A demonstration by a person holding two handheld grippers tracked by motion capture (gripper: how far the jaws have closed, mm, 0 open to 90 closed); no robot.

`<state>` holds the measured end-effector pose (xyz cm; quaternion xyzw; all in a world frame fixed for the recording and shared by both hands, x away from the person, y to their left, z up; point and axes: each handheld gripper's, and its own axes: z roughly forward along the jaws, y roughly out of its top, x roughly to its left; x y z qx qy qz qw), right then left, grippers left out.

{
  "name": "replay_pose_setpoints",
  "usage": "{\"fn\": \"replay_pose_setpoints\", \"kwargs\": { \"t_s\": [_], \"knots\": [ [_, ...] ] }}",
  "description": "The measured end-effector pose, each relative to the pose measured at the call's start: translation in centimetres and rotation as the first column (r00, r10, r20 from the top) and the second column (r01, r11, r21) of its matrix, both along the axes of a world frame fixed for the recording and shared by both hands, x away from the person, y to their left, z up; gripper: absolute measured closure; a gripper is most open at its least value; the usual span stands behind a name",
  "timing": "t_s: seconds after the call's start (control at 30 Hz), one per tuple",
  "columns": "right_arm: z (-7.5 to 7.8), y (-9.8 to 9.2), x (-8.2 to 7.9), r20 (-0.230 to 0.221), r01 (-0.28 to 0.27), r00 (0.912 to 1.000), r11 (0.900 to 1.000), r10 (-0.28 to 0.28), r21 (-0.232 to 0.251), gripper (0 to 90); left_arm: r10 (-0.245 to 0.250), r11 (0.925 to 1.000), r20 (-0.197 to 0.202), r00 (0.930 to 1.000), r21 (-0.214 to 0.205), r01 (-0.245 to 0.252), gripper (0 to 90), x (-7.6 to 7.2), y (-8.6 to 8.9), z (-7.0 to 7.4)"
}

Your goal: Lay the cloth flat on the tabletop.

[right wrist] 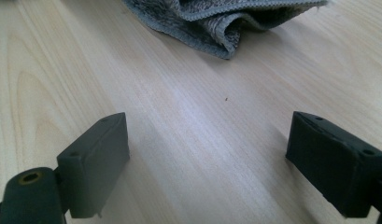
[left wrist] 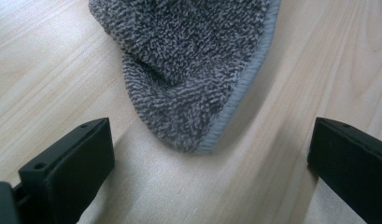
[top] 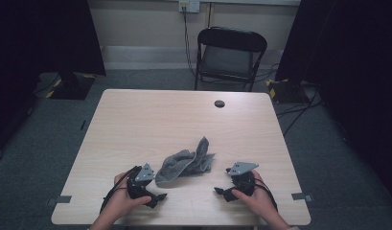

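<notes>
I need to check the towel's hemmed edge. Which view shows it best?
The left gripper view: the grey towel lies close, hem sharp. The right gripper view shows a folded edge; the high view shows the whole crumpled towel, small.

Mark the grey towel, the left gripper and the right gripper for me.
grey towel (top: 185, 163): high view, middle of the crumpled heap.
left gripper (left wrist: 209, 163): left gripper view, midway between its open jaws.
right gripper (right wrist: 207, 161): right gripper view, midway between its open jaws.
</notes>
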<state>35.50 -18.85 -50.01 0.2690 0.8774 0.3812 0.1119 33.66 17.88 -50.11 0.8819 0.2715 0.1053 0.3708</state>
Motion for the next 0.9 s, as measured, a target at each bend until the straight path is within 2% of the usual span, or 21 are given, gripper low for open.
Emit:
{"fn": "replay_pose_setpoints", "kwargs": {
  "t_s": [0.13, 0.2, 0.27, 0.33, 0.4, 0.47, 0.53, 0.6, 0.63, 0.7, 0.8, 0.9],
  "knots": [
    [0.0, 0.0, 0.0, -0.001, 0.001, 1.0000, 1.0000, -0.001, 0.001, 12.4, 0.007, 0.9999, 0.002, 1.0000, -0.007, -0.007, 1.3, -0.1, 0.1, 0.0],
    [0.0, 0.0, 0.0, -0.001, 0.001, 1.0000, 1.0000, -0.001, 0.002, 13.1, 0.016, 0.9998, 0.013, 0.9998, -0.016, -0.015, 6.7, -0.1, 0.5, 0.1],
    [0.0, -0.1, 0.0, -0.002, 0.004, 1.0000, 1.0000, -0.004, 0.006, 14.2, 0.014, 0.9991, 0.021, 0.9997, -0.039, -0.013, 16.2, -0.1, 0.9, 0.2],
    [0.1, -0.1, 0.1, -0.004, 0.001, 1.0000, 1.0000, -0.001, 0.002, 15.3, 0.015, 0.9980, 0.007, 0.9999, -0.062, -0.014, 20.0, -0.1, 1.3, 0.2],
    [0.4, -0.2, 0.3, -0.013, -0.001, 0.9999, 0.9999, 0.001, -0.010, 19.2, 0.013, 0.9985, 0.017, 0.9998, -0.053, -0.012, 22.6, -0.2, 1.5, 0.3],
    [0.8, -0.2, 0.5, -0.007, 0.014, 0.9999, 0.9998, -0.014, 0.012, 20.2, 0.011, 0.9996, 0.018, 0.9998, -0.026, -0.010, 24.6, -0.3, 1.5, 0.5],
    [1.3, -0.1, 0.7, -0.005, 0.028, 0.9996, 0.9988, -0.028, 0.041, 20.4, 0.010, 0.9994, 0.011, 0.9999, -0.035, -0.010, 26.2, -0.4, 1.6, 0.7],
    [1.8, 0.2, 1.0, -0.018, 0.030, 0.9994, 0.9968, -0.029, 0.074, 21.4, 0.012, 0.9996, 0.022, 0.9997, -0.026, -0.011, 28.3, -0.5, 1.8, 1.1],
    [2.0, 0.3, 1.2, -0.022, 0.019, 0.9996, 0.9967, -0.017, 0.079, 25.4, 0.014, 0.9995, 0.027, 0.9995, -0.028, -0.013, 28.5, -0.6, 1.8, 1.2],
    [2.4, 0.5, 1.6, -0.029, 0.009, 0.9995, 0.9965, -0.006, 0.083, 26.4, 0.007, 0.9993, 0.031, 0.9995, -0.036, -0.006, 29.7, -0.7, 1.9, 1.3],
    [2.9, 0.7, 2.4, -0.037, 0.023, 0.9991, 0.9918, -0.019, 0.126, 26.7, -0.004, 0.9994, 0.045, 0.9990, -0.035, 0.006, 33.3, -0.9, 2.0, 1.6],
    [3.4, 0.9, 2.9, -0.021, 0.035, 0.9992, 0.9900, -0.032, 0.137, 27.6, 0.004, 0.9989, 0.062, 0.9980, -0.047, -0.001, 37.9, -0.8, 1.9, 1.8]
  ]
}}
